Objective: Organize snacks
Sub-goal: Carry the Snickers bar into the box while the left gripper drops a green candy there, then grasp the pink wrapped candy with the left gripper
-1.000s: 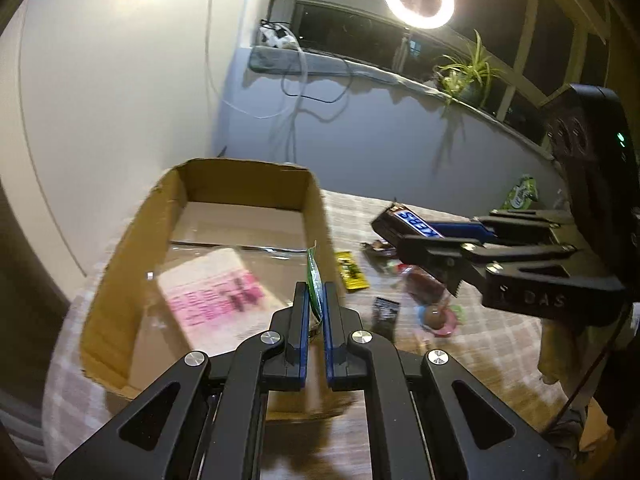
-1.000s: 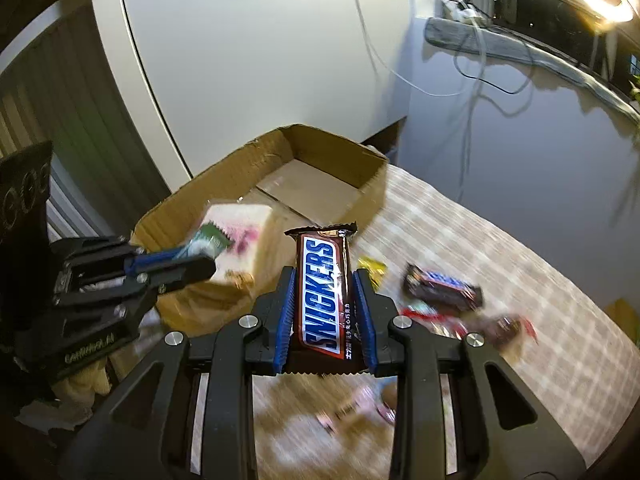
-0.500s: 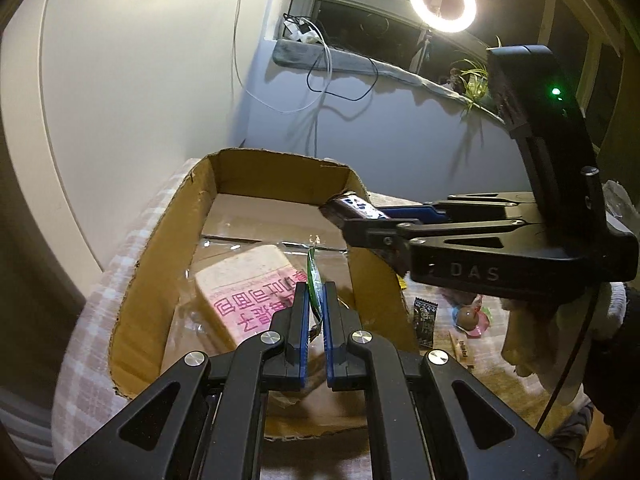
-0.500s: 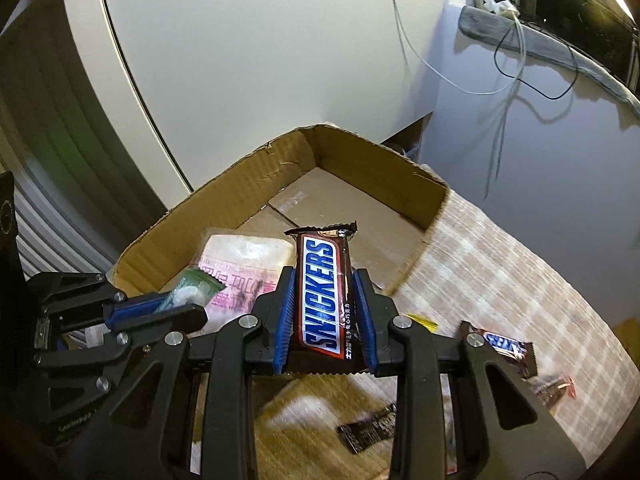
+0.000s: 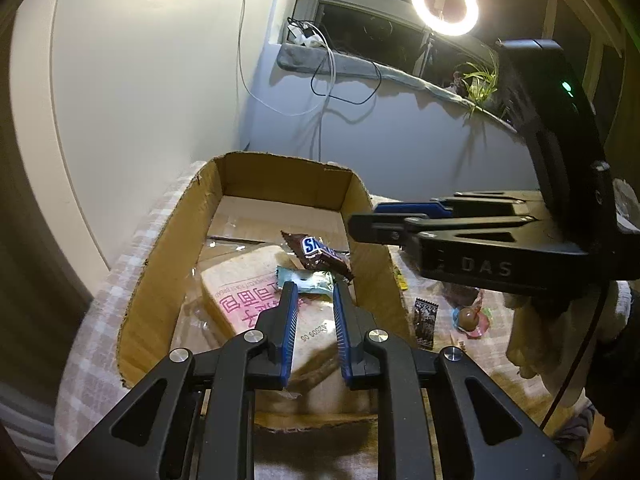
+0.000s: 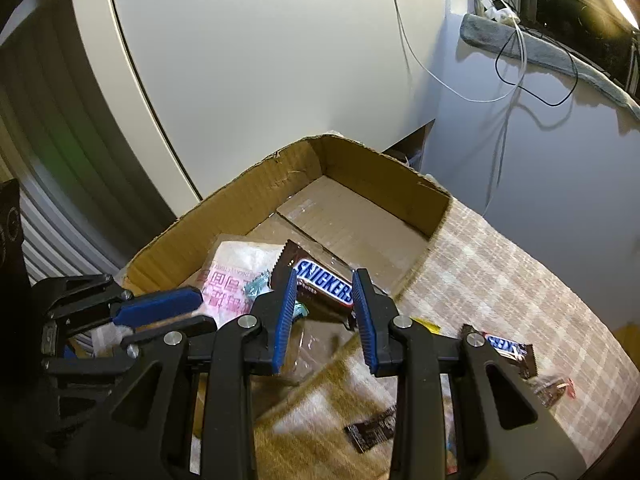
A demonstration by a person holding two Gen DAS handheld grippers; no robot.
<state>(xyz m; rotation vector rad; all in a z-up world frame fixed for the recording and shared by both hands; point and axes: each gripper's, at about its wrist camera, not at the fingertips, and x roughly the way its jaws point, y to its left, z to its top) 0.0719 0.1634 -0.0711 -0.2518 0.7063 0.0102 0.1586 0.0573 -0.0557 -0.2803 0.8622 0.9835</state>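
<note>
Right wrist view, Snickers bar (image 6: 324,286) prob. loose in box (image 6: 384,176), beyond open right tool (image 6: 324,282).

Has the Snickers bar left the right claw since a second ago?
Yes. The Snickers bar is out of the right claw, whose fingers now stand apart, and lies inside the cardboard box against the pink bread packet.

Ring light (image 5: 444,3) glows above a potted plant (image 5: 480,84).
</note>
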